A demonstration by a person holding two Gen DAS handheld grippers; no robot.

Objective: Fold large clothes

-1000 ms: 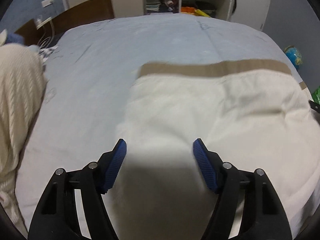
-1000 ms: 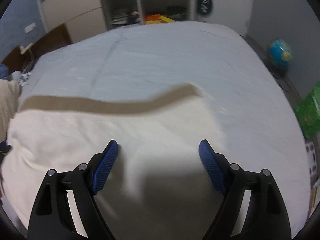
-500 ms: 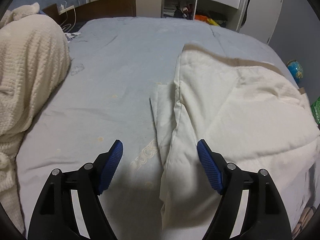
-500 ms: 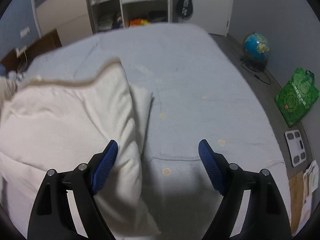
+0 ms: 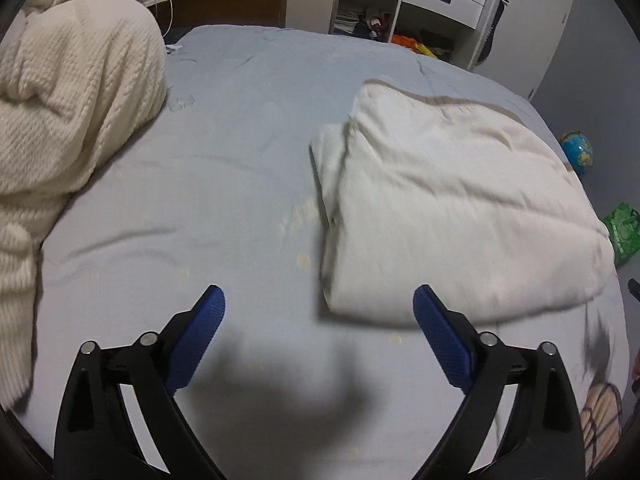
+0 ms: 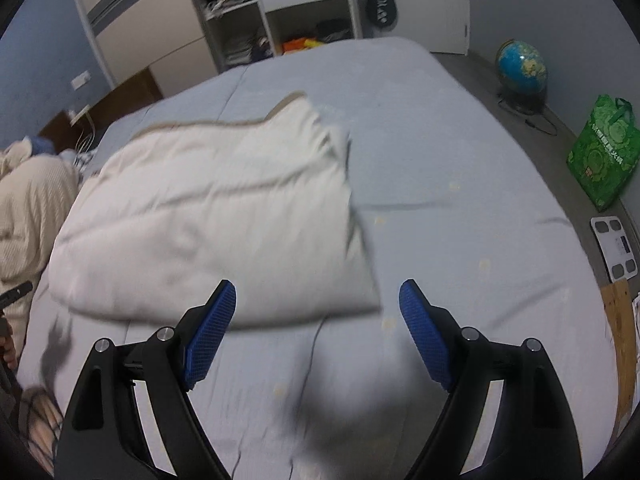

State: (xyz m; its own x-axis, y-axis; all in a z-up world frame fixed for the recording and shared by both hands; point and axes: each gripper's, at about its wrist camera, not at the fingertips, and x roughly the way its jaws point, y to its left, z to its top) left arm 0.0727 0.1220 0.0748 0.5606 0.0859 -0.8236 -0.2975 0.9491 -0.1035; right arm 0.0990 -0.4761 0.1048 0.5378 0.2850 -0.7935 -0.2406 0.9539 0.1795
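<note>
A cream garment with a tan edge band (image 5: 452, 204) lies folded flat on the light blue bed (image 5: 224, 184). In the right wrist view it (image 6: 224, 224) lies ahead and to the left. My left gripper (image 5: 319, 312) is open and empty, above the bedsheet just left of and in front of the garment's near edge. My right gripper (image 6: 317, 306) is open and empty, above the sheet at the garment's near right corner. Neither gripper touches the fabric.
A cream knitted blanket (image 5: 68, 120) is piled on the bed's left side. Shelves and drawers (image 5: 416, 12) stand beyond the bed. A globe (image 6: 520, 68), a green bag (image 6: 604, 156) and a white scale (image 6: 616, 248) sit on the floor to the right.
Both grippers have pulled back towards the bed's near edge and apart from the garment. The garment, spread wide under them a second ago, now lies folded and released.
</note>
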